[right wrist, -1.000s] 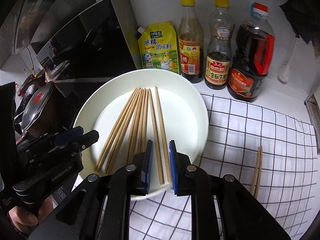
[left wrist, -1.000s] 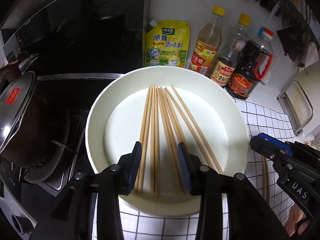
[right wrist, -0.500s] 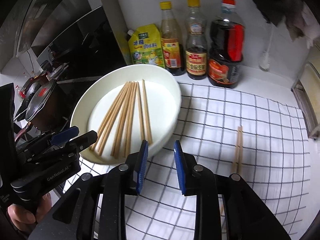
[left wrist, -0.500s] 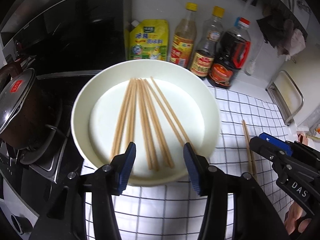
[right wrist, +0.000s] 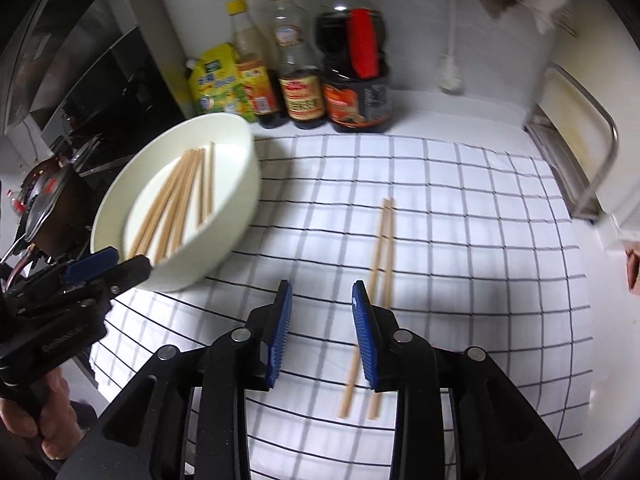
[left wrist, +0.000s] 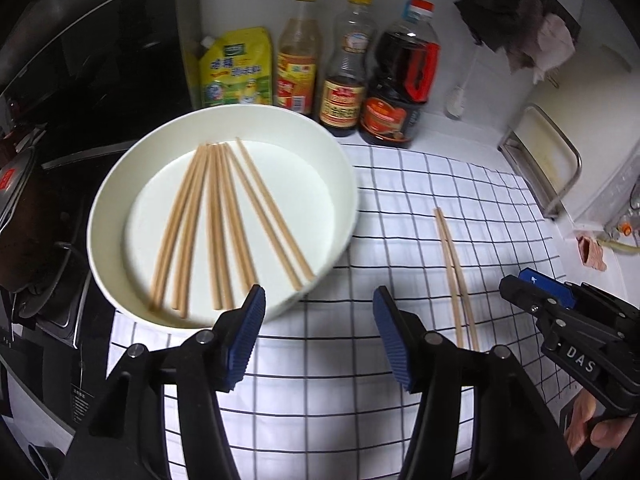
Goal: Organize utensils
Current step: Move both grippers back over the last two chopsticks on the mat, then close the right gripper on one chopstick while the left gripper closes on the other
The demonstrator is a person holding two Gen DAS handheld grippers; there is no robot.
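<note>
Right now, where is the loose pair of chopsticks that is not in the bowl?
The loose pair of chopsticks lies on the checked cloth, right of the white bowl, just ahead of the right gripper.

Two wrist fisheyes, each looking forward and steeply down along its own fingers onto a counter. Left view: sits over the cloth [left wrist: 400, 216] edge just beside the bowl [left wrist: 120, 184], faces the back wall; bowl fills left centre, bottles [left wrist: 340, 80] at top, pot [left wrist: 16, 208] at far left. Right view: further right, above the cloth middle, same heading; loose chopsticks [right wrist: 382, 240] near centre. Shared: bowl, bottles, cloth, loose chopsticks, rack [right wrist: 580, 152] at right. Each view catches the other gripper at its edge: right gripper [left wrist: 516, 290] low right in the left view, left gripper [right wrist: 116, 266] low left in the right view.
</note>
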